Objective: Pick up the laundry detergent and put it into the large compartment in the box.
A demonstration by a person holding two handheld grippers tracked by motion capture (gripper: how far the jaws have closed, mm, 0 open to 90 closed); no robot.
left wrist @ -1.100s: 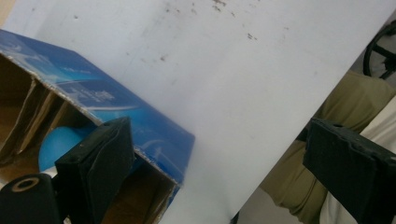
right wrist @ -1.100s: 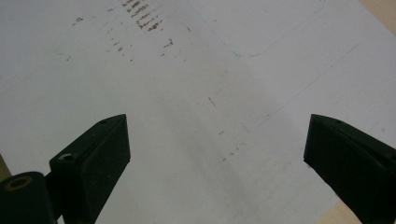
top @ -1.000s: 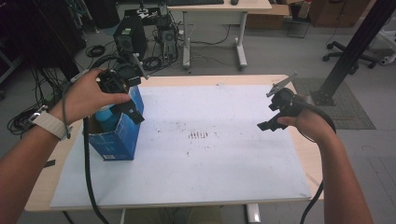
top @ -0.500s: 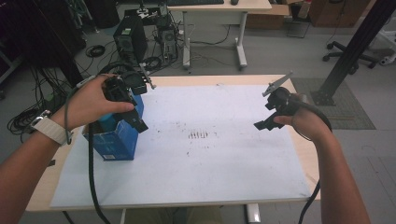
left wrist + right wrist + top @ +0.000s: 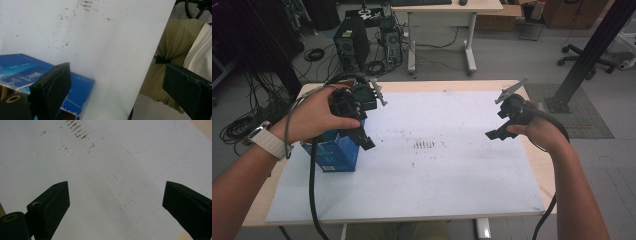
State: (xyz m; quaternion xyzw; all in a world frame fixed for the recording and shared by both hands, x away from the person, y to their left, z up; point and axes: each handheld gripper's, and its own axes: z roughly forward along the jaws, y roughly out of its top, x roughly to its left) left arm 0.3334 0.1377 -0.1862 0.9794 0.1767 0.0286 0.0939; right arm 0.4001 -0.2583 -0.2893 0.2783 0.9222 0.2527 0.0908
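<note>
A blue cardboard box point(image 5: 332, 155) stands on the left part of the white sheet point(image 5: 437, 185). My left gripper point(image 5: 363, 134) hangs over the box's right side, held in a hand with a white wristband. In the left gripper view that gripper point(image 5: 117, 87) is wide open with nothing between its jaws, and the box's blue top point(image 5: 22, 72) lies at the lower left beside one jaw. My right gripper point(image 5: 501, 125) hovers over the sheet's right side. Seen from its own camera, the right gripper point(image 5: 116, 202) is open above bare, smudged paper.
The sheet covers most of a wooden table point(image 5: 437, 84). Dark smudges point(image 5: 424, 145) mark its middle. The person's trousers point(image 5: 172, 50) show past the sheet's near edge. Computer towers point(image 5: 352, 42), cables and a second desk point(image 5: 447, 7) stand on the floor behind.
My left gripper has moved right and a little toward the person, from over the box's top to its right edge. The right gripper has hardly moved.
</note>
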